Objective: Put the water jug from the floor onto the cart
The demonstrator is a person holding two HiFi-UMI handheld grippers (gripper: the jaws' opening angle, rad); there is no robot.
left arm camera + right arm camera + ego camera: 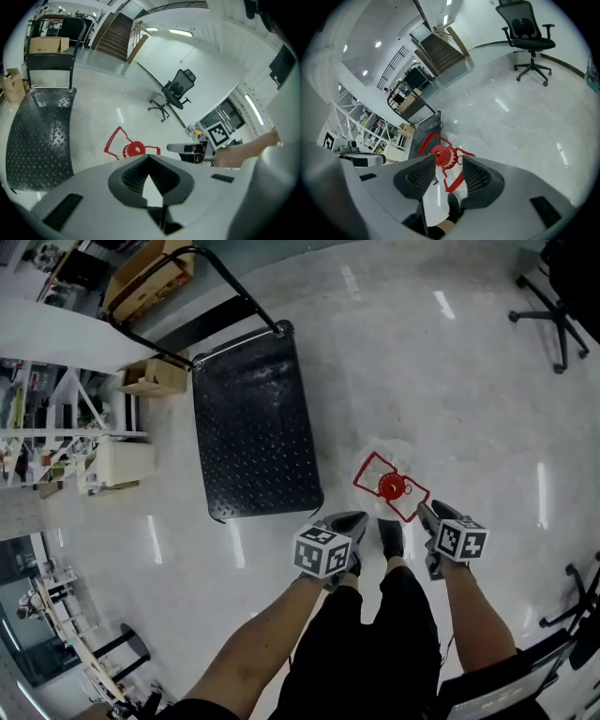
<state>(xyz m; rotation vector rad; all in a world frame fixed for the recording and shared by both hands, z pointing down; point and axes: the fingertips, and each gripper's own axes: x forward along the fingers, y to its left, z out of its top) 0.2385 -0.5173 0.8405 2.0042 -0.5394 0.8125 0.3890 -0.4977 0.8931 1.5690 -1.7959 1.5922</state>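
The water jug (386, 474) is clear plastic with a red cap (392, 487) and a red carrying frame, and it stands on the pale floor just right of the cart (253, 427). The cart is a black checker-plate platform with a black push handle at its far end. My left gripper (359, 519) hovers at the jug's near left, its jaw tips meeting with nothing between them (149, 158). My right gripper (425, 511) is at the jug's near right, open. In the right gripper view the cap (442, 156) shows in the gap between the pads (446, 165), untouched.
Cardboard boxes (155, 378) and white shelving (56, 427) sit left of the cart. An office chair (555, 306) stands at the far right, and another chair's base (583, 601) at the near right. The person's shoe (391, 538) is just behind the jug. A staircase (440, 49) rises far off.
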